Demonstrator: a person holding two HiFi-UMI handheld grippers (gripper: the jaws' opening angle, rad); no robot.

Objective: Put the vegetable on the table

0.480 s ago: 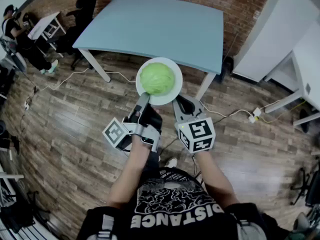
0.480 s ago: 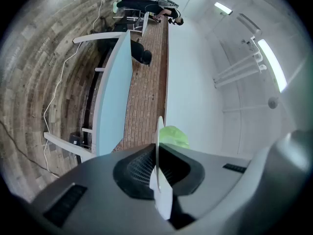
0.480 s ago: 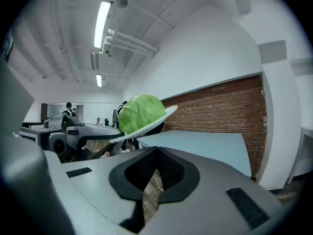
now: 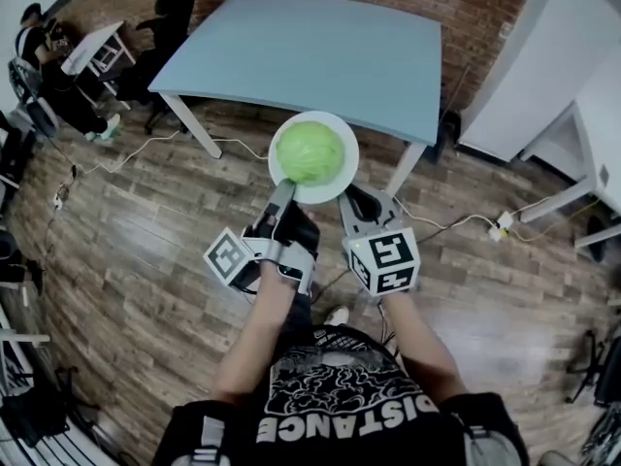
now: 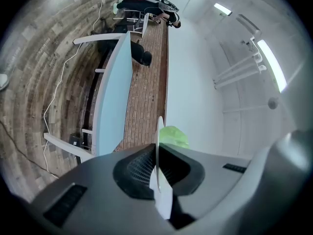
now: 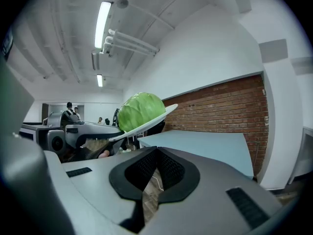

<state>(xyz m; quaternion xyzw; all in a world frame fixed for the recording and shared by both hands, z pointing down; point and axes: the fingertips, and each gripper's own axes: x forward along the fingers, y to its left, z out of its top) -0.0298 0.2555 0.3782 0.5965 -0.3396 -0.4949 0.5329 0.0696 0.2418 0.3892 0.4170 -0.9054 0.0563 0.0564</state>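
A green cabbage point(image 4: 310, 151) sits on a white plate point(image 4: 339, 178) held in the air in front of the light-blue table point(image 4: 320, 51), over the wooden floor. My left gripper point(image 4: 281, 189) is shut on the plate's near rim. In the left gripper view the plate point(image 5: 157, 153) runs edge-on between the jaws, with the cabbage point(image 5: 172, 136) beyond. My right gripper point(image 4: 357, 200) hovers just right of the plate, shut and empty. In the right gripper view the cabbage point(image 6: 141, 110) and plate point(image 6: 164, 112) are up to the left, and the table point(image 6: 200, 143) lies ahead.
White table legs point(image 4: 189, 124) stand below the table's near edge. Cables point(image 4: 146, 149) trail over the floor. White furniture point(image 4: 543, 76) stands at the right. A seated person point(image 4: 53, 66) and a desk are at the far left.
The plate with the cabbage and both grippers have shifted slightly forward, toward the table. Both grips look the same as before.
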